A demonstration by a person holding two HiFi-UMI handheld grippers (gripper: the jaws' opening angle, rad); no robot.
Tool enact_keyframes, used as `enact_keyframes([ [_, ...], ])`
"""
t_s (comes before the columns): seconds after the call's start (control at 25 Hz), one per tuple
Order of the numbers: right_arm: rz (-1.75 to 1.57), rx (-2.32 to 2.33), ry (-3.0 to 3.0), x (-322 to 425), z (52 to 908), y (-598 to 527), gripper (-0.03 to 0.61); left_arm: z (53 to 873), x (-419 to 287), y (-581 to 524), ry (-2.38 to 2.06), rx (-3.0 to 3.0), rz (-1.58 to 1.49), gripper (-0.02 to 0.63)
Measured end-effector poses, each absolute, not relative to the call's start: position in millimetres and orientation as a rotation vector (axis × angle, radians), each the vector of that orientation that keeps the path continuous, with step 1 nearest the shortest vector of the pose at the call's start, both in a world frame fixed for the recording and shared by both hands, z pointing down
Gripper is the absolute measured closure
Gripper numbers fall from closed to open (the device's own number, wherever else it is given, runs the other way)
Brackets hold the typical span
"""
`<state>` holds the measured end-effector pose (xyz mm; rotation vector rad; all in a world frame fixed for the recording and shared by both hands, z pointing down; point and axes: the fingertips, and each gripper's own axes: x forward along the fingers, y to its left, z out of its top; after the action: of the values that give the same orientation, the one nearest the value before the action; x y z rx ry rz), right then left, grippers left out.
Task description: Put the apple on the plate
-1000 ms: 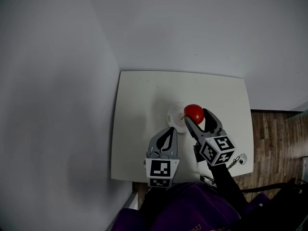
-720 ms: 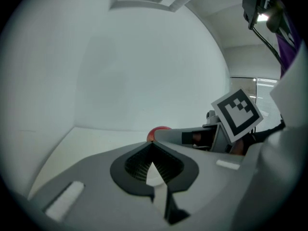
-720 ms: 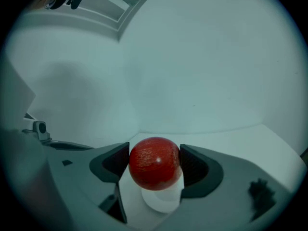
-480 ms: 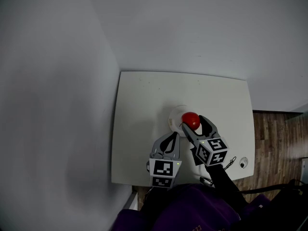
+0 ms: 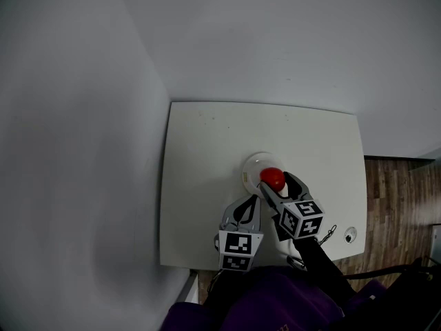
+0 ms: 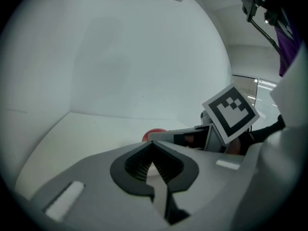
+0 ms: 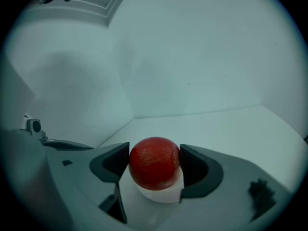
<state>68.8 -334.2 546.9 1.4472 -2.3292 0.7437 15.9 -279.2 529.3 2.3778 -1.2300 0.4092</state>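
Observation:
A red apple [image 5: 273, 177] rests on a small white plate [image 5: 252, 163] near the middle of the white table [image 5: 200, 157]. My right gripper [image 5: 275, 180] is shut on the apple, one jaw touching each side. In the right gripper view the apple [image 7: 155, 160] fills the gap between the dark pads [image 7: 114, 161], and the plate [image 7: 159, 195] shows just under it. My left gripper [image 5: 246, 203] hovers left of the plate, shut and holding nothing. From the left gripper view [image 6: 153, 147] only a red sliver of apple [image 6: 152, 131] shows behind the jaws.
Walls close the table in on the left and at the back. A small round white fitting [image 5: 349, 234] with a cable lies at the table's front right corner. Wooden floor [image 5: 403, 205] lies to the right. The right gripper's marker cube [image 6: 231, 112] sits close beside the left gripper.
My right gripper has carried the apple down and slightly left, from beside the plate's right rim onto the plate. The left gripper has barely shifted.

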Motion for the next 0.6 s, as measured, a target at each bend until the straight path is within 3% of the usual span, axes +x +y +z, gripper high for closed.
enact_keyframes([
  [0.6,0.765,1.361,-2.290,61,571,-329,0.244,541,18,-274,-1.185,2.353,0.402,0.606],
])
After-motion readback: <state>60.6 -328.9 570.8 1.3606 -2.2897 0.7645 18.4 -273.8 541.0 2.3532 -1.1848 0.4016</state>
